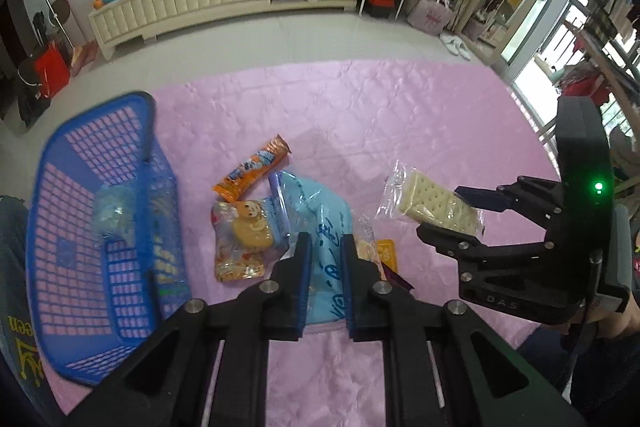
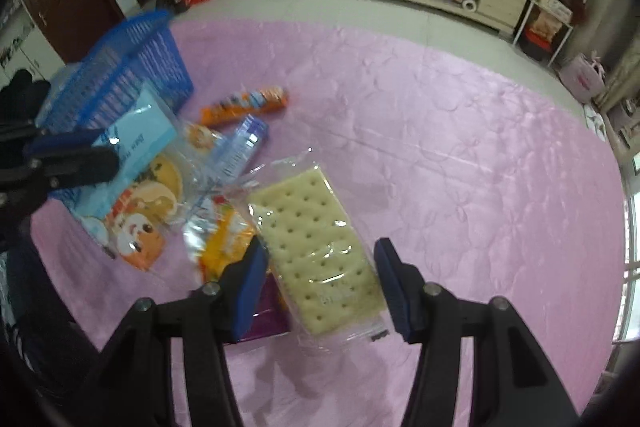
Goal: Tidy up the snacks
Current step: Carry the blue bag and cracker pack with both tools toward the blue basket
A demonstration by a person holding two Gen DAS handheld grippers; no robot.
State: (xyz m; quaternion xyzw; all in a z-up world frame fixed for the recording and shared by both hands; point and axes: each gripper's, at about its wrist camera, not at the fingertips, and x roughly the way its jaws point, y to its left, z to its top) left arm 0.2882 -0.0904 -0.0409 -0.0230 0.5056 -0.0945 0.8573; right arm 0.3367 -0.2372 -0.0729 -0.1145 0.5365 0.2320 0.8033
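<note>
Crackers (image 2: 316, 251) in their clear wrapper sit clamped between your right gripper's (image 2: 320, 287) pads, lifted above the pink mat (image 2: 460, 147). Your left gripper (image 1: 326, 283) is nearly closed on the blue bag (image 1: 320, 223). Carry each level to the basket (image 1: 96, 227), releasing low inside.

Cracker pack (image 2: 320, 251), clear wrap, pale dotted biscuit, tilted above pink mat. Blue basket (image 1: 92, 211) tipped, holds one blurry clear-wrapped snack, probably. Orange wafer bar (image 1: 252, 173), bear-cookie pack (image 1: 244, 235), light-blue bag (image 1: 324, 247) clustered beside it.
</note>
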